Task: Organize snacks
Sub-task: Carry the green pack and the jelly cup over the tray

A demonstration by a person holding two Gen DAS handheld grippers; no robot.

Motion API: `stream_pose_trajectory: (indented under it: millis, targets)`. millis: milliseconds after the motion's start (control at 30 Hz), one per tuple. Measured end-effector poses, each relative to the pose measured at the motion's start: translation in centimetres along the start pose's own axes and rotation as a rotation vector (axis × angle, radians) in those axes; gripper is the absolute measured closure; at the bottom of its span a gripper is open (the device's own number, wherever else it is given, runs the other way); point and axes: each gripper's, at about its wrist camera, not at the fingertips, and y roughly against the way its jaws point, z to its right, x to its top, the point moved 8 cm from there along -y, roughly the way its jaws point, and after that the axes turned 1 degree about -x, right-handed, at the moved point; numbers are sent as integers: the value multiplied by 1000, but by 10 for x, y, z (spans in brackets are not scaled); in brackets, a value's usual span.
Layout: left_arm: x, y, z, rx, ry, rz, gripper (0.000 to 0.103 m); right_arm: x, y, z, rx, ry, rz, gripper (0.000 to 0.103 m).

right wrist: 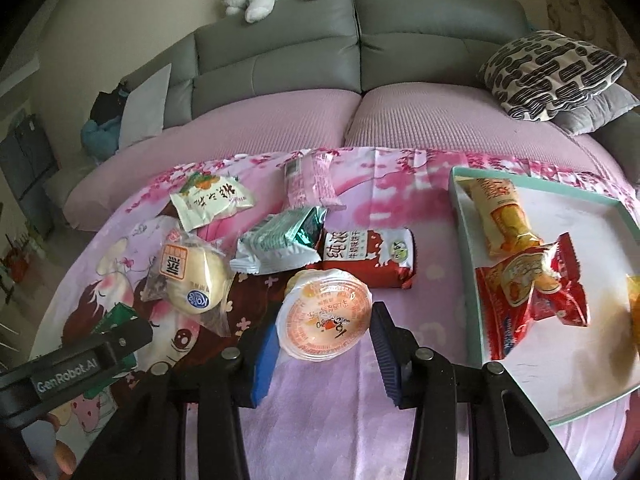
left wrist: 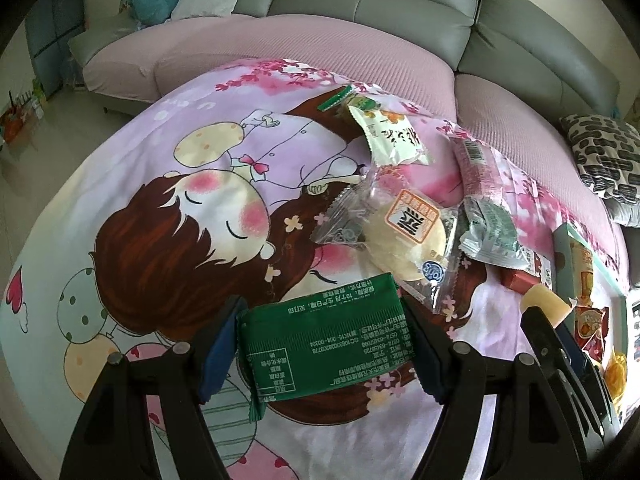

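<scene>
Right wrist view first, nearest stuff: right tool (right wrist: 324,348) has its blue pads either side of the jelly cup (right wrist: 323,314), lid facing the cam. Left pad looks touching the cup wall, the right one seems just off it, so imo it's bracketing the cup but not properly clamped yet. Risk here: the cup is round w/ a slick plastic rim, so if the pads close too near the lid edge it could squirt out or tip. It's also sitting on soft printed cloth (right wrist: 320,408), which could bunch up under the fingers.

Left wrist view: left tool (left wrist: 320,344) is clamped on a green packet (left wrist: 326,340), pads pressing both short edges and the packet bowing a bit. A flat foil pack held by its edges can slide out if it's swung fast.

Bit further out: bun in clear wrap (right wrist: 192,276), teal-white pack (right wrist: 276,246) and red biscuit pack (right wrist: 366,258) are crowded right behind the cup, some overlapping. Lifting carelessly could drag a neighbour along.

Tray (right wrist: 466,240) is off to the right w/ a yellow pack (right wrist: 504,216) and red pack (right wrist: 536,292) already in it. The near rim is raised, so a low carry could clip it. The two tools are also close together, so they could bump heading the same way.

Farthest: white pouch (right wrist: 212,202) and pink pack (right wrist: 310,182) near the sofa (right wrist: 360,60), not yet sorted.
</scene>
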Motion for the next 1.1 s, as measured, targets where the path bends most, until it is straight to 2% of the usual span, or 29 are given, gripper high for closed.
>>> stream_pose_trajectory:
  millis: [333, 500, 767, 1100]
  targets:
    - [0, 9, 36, -40, -72, 28, 26, 7, 17, 19, -9, -26, 27, 57]
    - [-1, 16, 62, -67, -121, 55, 26, 16, 37, 51, -58, -66, 63, 57]
    - [-16, 26, 133, -149, -278, 85, 26, 25, 68, 114, -159, -161, 115, 57]
    - [-52, 38, 211, -219, -477, 93, 26, 17, 94, 181, -259, -268, 126, 56]
